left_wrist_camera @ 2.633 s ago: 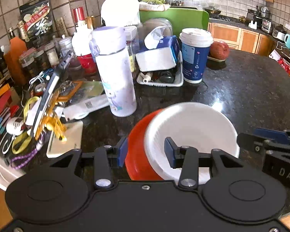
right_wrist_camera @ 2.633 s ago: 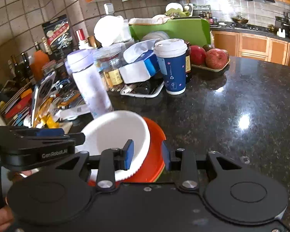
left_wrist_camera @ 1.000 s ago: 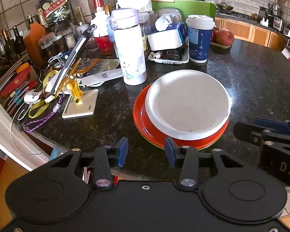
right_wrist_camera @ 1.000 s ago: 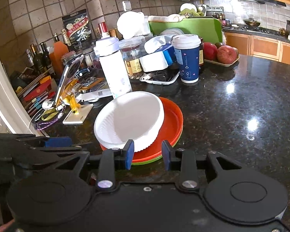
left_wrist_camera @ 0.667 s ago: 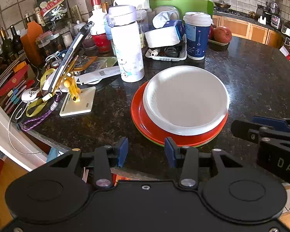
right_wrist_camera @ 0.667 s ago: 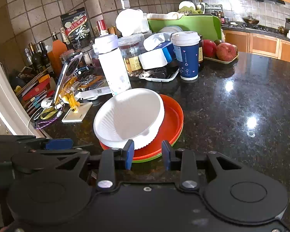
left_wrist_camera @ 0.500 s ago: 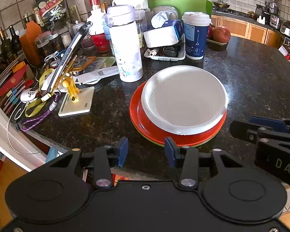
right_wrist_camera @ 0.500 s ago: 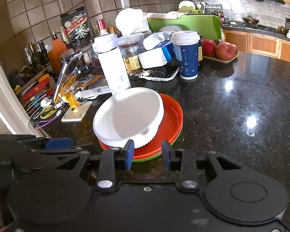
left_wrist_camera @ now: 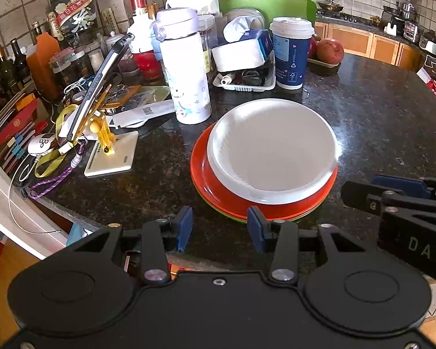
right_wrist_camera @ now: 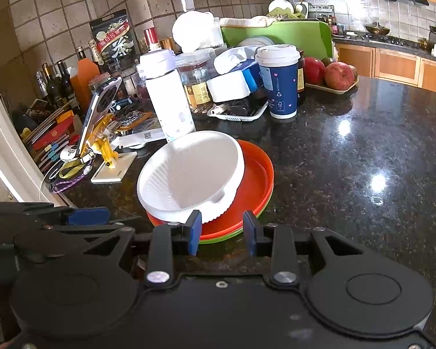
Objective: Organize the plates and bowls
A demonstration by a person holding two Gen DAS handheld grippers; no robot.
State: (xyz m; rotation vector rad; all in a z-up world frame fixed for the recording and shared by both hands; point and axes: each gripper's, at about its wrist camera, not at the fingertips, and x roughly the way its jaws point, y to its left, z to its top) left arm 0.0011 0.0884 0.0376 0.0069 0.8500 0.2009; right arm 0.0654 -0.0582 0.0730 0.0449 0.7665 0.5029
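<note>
Compared with 2.6 seconds ago, both grippers have drawn back from the dishes: then the white bowl (left_wrist_camera: 273,151) and orange plate (left_wrist_camera: 218,186) filled the space right at the fingertips, and now the whole stack lies clear in front of them with bare counter between. Over the last half second the view barely changes.

The bowl is white, wide and shallow, with fine ribbing on its inner wall and a small notch or handle on the near rim in the right wrist view. It sits on the orange plate, shifted toward the plate's back-left so more orange rim shows on the near and right side. Under the orange plate a thin green plate (right_wrist_camera: 232,237) edge peeks out. The stack rests on the dark speckled counter (left_wrist_camera: 378,122) near its front edge, just in front of a white water bottle (left_wrist_camera: 186,69) and a blue paper cup (left_wrist_camera: 292,52).

The left gripper (left_wrist_camera: 219,228) hangs before the stack's near edge, its 2 blue-padded jaws parted and holding nothing. The right gripper (right_wrist_camera: 222,231) is likewise parted and empty, its fingertips just short of the plates' rim.
</note>
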